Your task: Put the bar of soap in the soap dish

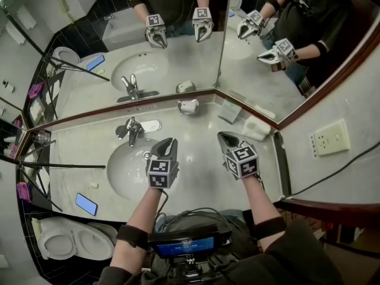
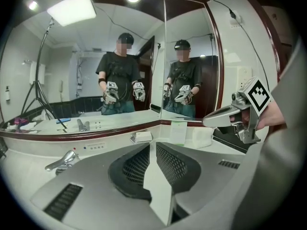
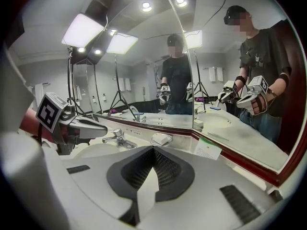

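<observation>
A white bar of soap lies in the small metal soap dish at the back of the counter, against the mirror corner. The left gripper view shows the dish ahead, and the right gripper view shows it too. My left gripper hovers over the basin's right rim, its jaws a narrow slit apart and empty. To its right my right gripper is shut and empty. Both point toward the dish and stay short of it.
The faucet stands behind the basin. A folded card and a white box sit right of the dish. A blue phone lies on the counter's near left. Mirrors run along the back and right. Tripod legs cross at left.
</observation>
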Motion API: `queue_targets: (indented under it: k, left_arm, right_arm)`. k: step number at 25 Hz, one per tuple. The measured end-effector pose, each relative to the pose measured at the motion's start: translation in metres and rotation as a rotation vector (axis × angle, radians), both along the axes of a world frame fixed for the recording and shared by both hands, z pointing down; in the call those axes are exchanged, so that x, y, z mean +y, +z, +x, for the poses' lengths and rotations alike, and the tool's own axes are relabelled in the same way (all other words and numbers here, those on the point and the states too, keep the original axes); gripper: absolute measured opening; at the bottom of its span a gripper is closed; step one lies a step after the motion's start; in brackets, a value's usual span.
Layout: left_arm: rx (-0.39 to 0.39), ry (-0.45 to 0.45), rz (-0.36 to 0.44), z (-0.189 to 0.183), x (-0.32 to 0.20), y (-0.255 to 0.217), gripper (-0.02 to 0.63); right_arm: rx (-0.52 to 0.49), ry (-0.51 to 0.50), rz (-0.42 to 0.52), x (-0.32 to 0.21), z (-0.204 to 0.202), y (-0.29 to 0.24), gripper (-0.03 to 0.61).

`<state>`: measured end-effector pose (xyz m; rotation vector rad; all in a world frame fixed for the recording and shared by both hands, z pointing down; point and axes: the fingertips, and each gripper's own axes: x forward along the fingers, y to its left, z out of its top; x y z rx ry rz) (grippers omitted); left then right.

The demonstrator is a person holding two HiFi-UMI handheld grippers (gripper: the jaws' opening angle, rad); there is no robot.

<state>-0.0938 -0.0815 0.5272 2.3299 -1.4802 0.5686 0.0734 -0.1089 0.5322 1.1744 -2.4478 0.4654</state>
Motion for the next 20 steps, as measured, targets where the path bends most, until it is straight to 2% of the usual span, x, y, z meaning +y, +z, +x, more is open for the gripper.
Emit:
queue_targets:
  k: [6, 12, 15, 20]
  left_arm:
    - [-0.011, 0.066, -0.078, 0.024, -0.035, 0.017, 0.219]
    - [-0.024, 0.093, -0.158, 0.042, -0.090, 0.039, 0.393]
    - [-0.028, 0.084, -0.188, 0.048, -0.119, 0.053, 0.428]
    - [-0.059, 0.079, -0.236, 0.053, -0.157, 0.078, 0.428]
  right_arm:
    - [0.021, -0.015, -0.012, -0.013, -0.005, 0.007, 0.018]
    - [0.027, -0.020, -0.033, -0.028, -0.009, 0.021, 0.018]
    - [0.030, -0.023, -0.048, -0.034, -0.010, 0.031, 0.018]
    - [0.034, -0.026, -0.071, -0.040, -0.010, 0.043, 0.018]
